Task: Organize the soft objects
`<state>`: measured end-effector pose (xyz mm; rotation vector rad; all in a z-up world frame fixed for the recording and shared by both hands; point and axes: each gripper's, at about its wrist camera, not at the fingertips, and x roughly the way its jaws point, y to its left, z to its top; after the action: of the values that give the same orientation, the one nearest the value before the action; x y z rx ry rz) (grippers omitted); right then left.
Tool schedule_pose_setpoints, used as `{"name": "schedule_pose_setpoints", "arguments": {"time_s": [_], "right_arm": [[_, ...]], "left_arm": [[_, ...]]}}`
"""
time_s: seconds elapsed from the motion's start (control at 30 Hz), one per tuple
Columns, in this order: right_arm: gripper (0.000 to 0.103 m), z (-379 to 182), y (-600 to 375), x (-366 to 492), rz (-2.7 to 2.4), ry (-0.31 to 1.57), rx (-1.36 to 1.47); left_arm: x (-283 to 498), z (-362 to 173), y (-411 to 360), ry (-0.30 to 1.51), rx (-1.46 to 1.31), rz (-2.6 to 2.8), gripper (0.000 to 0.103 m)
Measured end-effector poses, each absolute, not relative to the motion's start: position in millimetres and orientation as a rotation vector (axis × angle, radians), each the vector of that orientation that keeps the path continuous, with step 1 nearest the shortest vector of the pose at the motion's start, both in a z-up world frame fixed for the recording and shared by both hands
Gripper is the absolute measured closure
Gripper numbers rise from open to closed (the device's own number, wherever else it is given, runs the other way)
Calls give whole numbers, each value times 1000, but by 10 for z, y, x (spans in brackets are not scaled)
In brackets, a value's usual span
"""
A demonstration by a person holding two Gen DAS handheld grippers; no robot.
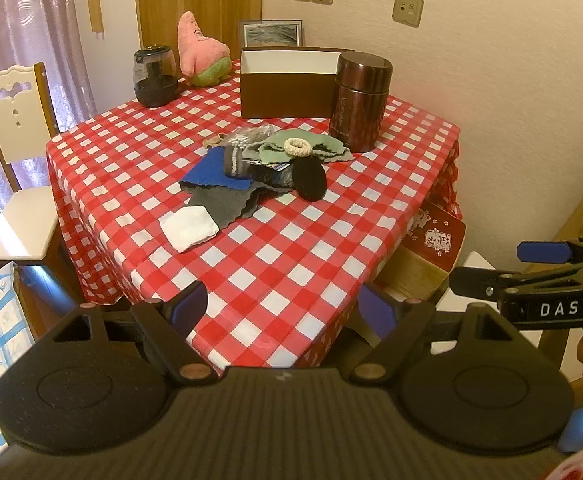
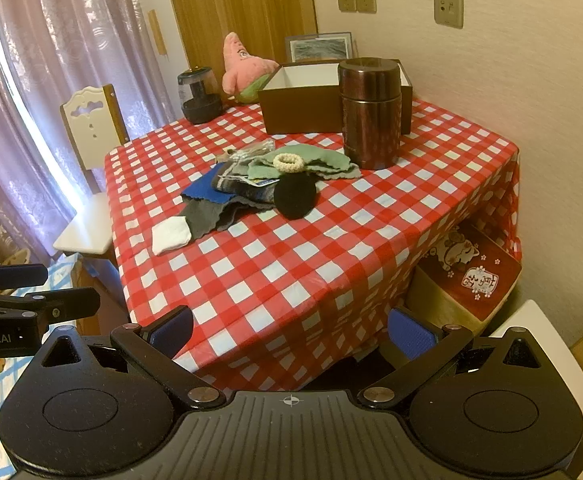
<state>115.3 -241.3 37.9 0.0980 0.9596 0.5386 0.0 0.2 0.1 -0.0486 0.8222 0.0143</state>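
Note:
A heap of soft things lies mid-table on the red checked cloth (image 1: pixel 291 248): a white folded pad (image 1: pixel 188 227), a grey cloth (image 1: pixel 227 202), a blue cloth (image 1: pixel 215 172), a black round pad (image 1: pixel 310 178), a green cloth (image 1: pixel 303 150) and a cream hair tie (image 1: pixel 297 146). The heap also shows in the right wrist view, with the black pad (image 2: pixel 294 197) and white pad (image 2: pixel 170 234). An open brown box (image 1: pixel 287 92) stands behind. My left gripper (image 1: pixel 281 314) is open and empty at the near table edge. My right gripper (image 2: pixel 291 334) is open and empty, also short of the table.
A brown metal flask (image 1: pixel 361 100) stands right of the heap, before the box. A dark glass jar (image 1: pixel 155 78) and a pink plush star (image 1: pixel 199 50) sit at the back left. A white chair (image 1: pixel 15 184) is left of the table. A red box (image 2: pixel 475 276) sits under it.

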Motion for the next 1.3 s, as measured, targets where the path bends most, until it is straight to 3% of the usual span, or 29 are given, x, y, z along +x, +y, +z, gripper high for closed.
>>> {"name": "schedule_pose_setpoints", "arguments": {"time_s": [1.07,1.3], "right_arm": [[0,221,-2246,1392,552,958,167],[0,22,-2171,1567,558,968,207]], "left_arm": [[136,-30,58,842,-34,16,21],[397,-328,399,851,-26,10,21]]}}
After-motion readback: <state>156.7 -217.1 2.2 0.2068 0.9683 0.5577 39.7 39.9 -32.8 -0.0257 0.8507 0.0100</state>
